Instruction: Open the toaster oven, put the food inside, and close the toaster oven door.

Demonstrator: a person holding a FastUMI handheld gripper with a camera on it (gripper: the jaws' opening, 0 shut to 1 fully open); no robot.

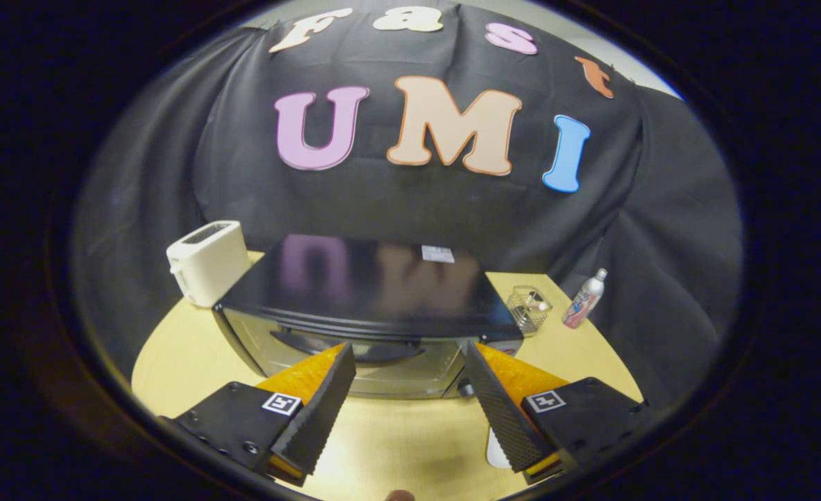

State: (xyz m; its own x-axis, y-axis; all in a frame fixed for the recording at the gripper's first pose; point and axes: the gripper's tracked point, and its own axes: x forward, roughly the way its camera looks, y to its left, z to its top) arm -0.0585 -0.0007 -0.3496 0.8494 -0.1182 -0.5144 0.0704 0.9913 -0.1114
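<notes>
While claw gapes, toaster oven just ahead

My gripper is held level, pointing forward. Its two fingers are spread wide apart, gripping nothing between them.
</notes>
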